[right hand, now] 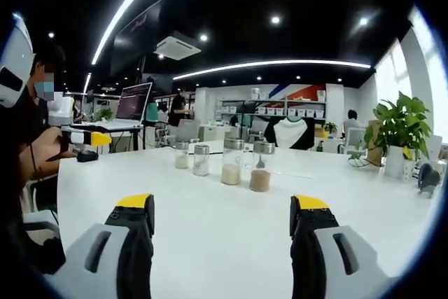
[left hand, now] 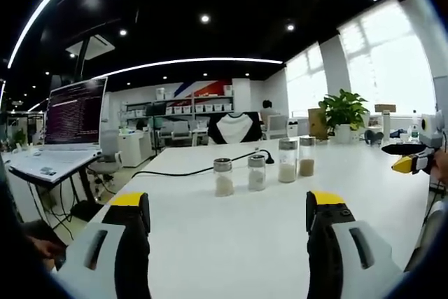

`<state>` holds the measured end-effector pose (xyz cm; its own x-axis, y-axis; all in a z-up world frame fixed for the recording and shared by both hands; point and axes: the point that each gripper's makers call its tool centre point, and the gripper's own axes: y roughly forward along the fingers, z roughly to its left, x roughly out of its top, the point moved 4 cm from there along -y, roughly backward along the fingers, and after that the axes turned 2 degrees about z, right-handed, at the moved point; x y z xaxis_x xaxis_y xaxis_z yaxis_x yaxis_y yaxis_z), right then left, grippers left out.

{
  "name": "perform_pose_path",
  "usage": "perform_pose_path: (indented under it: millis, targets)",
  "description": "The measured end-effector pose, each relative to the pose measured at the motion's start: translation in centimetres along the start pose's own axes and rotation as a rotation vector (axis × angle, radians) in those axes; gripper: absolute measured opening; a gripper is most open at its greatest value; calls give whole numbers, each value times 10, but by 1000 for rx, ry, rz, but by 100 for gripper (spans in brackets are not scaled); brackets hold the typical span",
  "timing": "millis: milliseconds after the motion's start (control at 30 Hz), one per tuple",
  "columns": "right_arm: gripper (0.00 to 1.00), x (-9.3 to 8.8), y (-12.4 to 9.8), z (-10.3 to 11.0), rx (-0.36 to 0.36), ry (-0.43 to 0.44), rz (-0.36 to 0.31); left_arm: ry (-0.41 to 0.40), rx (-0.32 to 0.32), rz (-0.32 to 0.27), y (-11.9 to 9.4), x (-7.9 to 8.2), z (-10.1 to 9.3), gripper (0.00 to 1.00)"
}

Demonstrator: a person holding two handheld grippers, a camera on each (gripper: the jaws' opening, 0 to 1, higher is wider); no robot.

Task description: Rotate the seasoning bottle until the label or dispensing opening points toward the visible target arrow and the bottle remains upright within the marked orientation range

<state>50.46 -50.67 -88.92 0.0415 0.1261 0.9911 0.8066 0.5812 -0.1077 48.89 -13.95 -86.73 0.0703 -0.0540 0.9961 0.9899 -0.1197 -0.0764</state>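
Left gripper view: four upright seasoning bottles (left hand: 263, 170) in a row, far ahead on surface (left hand: 224, 243); I hold left tool (left hand: 227, 211) and right tool (right hand: 222, 216) open, empty.

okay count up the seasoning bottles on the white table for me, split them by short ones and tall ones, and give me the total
Short seasoning bottles: 2
Tall seasoning bottles: 2
Total: 4, standing upright in a row on the white table; three hold pale contents and the last tall one brownish.
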Motion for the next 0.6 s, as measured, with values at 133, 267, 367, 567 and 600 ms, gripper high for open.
perform_pose_path:
  millis: [133, 267, 367, 567, 600]
  targets:
    - [78, 0, 0, 1, 2, -1, 2, 5, -3, 8, 0, -2, 0, 98]
    - [78, 0, 0, 1, 0, 0, 0, 10, -6, 5, 1, -1, 0, 97]
    - [78, 0, -1, 1, -2, 3, 0, 8, -7, -24, 3, 3, 1, 97]
    - [79, -2, -2, 2, 0, 16, 9, 7, -19, -48, 8, 5, 3, 96]
    - [79, -2, -2, 2, 0, 15, 9, 24, -19, -40, 10, 5, 4, 96]
